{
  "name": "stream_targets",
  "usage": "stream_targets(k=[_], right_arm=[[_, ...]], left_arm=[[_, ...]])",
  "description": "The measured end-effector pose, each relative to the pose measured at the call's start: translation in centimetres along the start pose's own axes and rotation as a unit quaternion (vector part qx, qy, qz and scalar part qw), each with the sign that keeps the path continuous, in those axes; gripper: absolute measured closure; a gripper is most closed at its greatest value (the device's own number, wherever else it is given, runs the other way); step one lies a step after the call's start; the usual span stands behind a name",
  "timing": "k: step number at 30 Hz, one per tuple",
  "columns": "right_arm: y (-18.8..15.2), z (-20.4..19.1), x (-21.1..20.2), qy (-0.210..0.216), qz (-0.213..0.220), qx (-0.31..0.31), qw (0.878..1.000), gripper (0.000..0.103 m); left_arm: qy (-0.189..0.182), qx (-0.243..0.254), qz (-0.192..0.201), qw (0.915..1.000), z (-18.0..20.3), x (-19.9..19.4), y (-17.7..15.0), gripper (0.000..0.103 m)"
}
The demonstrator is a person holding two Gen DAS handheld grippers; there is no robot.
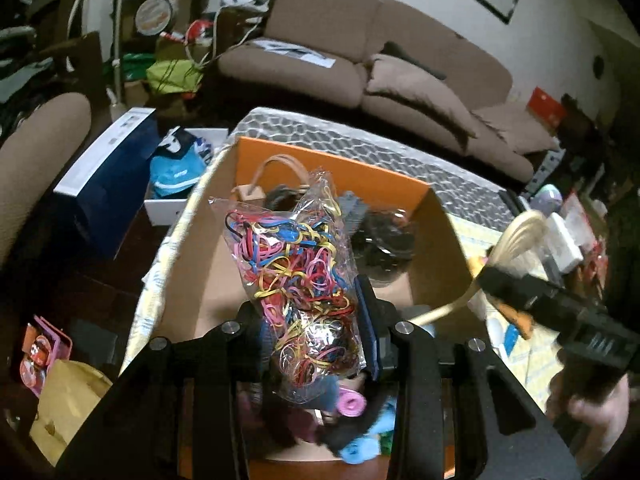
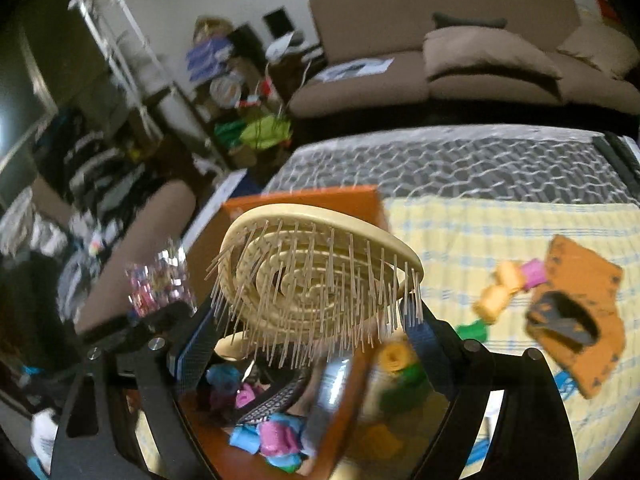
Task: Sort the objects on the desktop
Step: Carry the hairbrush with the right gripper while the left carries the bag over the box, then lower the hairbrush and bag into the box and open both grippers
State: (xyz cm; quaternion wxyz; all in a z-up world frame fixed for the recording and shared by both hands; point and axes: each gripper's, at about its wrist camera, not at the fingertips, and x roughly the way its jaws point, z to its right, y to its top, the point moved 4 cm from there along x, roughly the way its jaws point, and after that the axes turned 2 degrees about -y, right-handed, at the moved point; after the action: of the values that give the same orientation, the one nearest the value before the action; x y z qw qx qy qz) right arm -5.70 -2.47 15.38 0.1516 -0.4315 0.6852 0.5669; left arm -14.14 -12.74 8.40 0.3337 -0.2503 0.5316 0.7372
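My left gripper point(image 1: 316, 316) is shut on a clear bag of coloured rubber bands point(image 1: 296, 272) and holds it above an open orange cardboard box point(image 1: 332, 164). The box holds a wooden-handled item point(image 1: 260, 184), dark hair clips point(image 1: 380, 236), and pink and blue curlers point(image 1: 352, 404). My right gripper point(image 2: 312, 340) is shut on a cream hairbrush point(image 2: 320, 268), bristles down, at the box's right side. In the left wrist view the right gripper point(image 1: 492, 272) shows at right with the brush point(image 1: 520, 232). The bag shows blurred in the right wrist view point(image 2: 160, 284).
The box stands on a table with a yellow checked cloth point(image 2: 480, 232) and grey patterned mat point(image 1: 360, 140). On the cloth lie an orange pouch point(image 2: 580, 320) and yellow, pink and green curlers point(image 2: 504, 288). A blue-and-white carton point(image 1: 108, 168) lies left. A brown sofa point(image 1: 360, 40) stands behind.
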Motion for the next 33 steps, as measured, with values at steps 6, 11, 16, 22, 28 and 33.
stream_targets(k=[6,11,16,22,28,33], right_arm=[[-1.2,-2.2,4.0,-0.013,-0.037,-0.035,0.999,0.014],[-1.2,-3.2,5.8,-0.024,-0.050,-0.056,0.997,0.012],[0.1,-2.4,4.9,-0.039,-0.026,-0.044,0.998,0.005],[1.5,-0.6,3.1,-0.041,-0.003,-0.011,0.999,0.004],[1.8,1.0,2.0,-0.045,-0.003,0.013,0.999,0.004],[1.7,2.5,1.0,-0.052,-0.009,0.027,0.998,0.002]], left_arm=[[0.019,-0.011,-0.013,0.9997,-1.8,1.2,0.1,0.070],[0.031,0.003,-0.036,0.9989,-1.7,2.5,-0.5,0.064],[0.046,0.024,-0.044,0.9977,-0.6,3.2,-0.8,0.048],[0.046,0.030,-0.038,0.9977,0.4,2.9,-1.0,0.034],[0.040,0.024,-0.030,0.9985,0.2,2.2,-0.5,0.026],[0.029,0.019,-0.021,0.9992,0.6,1.5,-0.1,0.013]])
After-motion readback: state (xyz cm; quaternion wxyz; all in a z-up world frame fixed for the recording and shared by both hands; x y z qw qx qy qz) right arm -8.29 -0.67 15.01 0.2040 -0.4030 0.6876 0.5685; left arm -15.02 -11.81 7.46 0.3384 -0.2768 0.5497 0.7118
